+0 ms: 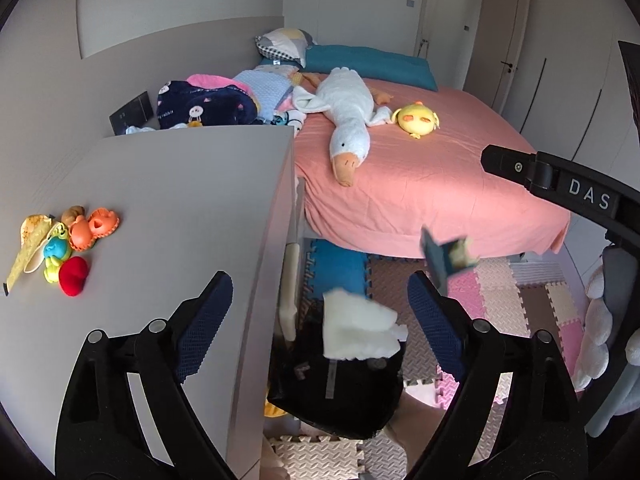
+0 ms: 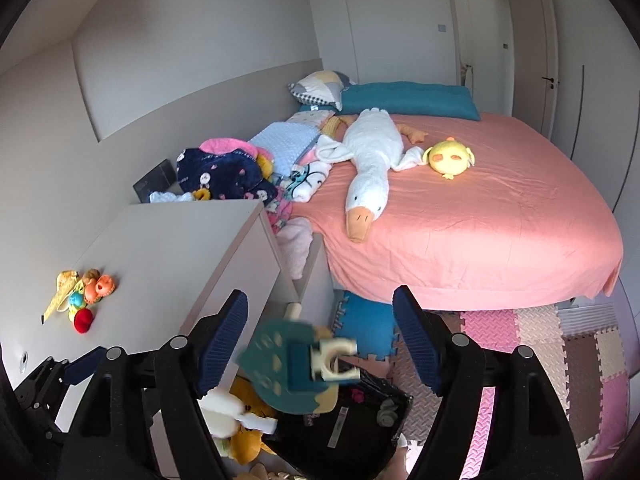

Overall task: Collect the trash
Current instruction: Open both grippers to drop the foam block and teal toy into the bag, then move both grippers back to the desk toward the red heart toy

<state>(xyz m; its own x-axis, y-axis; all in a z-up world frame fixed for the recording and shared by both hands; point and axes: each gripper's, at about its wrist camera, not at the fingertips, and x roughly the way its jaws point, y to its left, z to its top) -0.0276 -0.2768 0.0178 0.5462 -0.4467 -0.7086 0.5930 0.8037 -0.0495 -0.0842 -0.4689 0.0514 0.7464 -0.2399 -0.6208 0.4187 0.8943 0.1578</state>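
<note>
While both grippers' jaws stand wide and empty, a crumpled white tissue point(image 1: 358, 330) and a blurred teal card point(image 2: 294, 364) hang above the black plastic trash bag point(image 1: 340, 392) beside the grey worktop point(image 1: 168, 216); the right gripper point(image 2: 320, 320) reads "DAS".

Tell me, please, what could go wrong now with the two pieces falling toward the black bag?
1. The white wad and the teal packet are blurred in mid-air, and both grippers are open; either may miss the black bag.
2. The bag mouth looks slack beside the cabinet, so trash may land on the foam mat.
</note>
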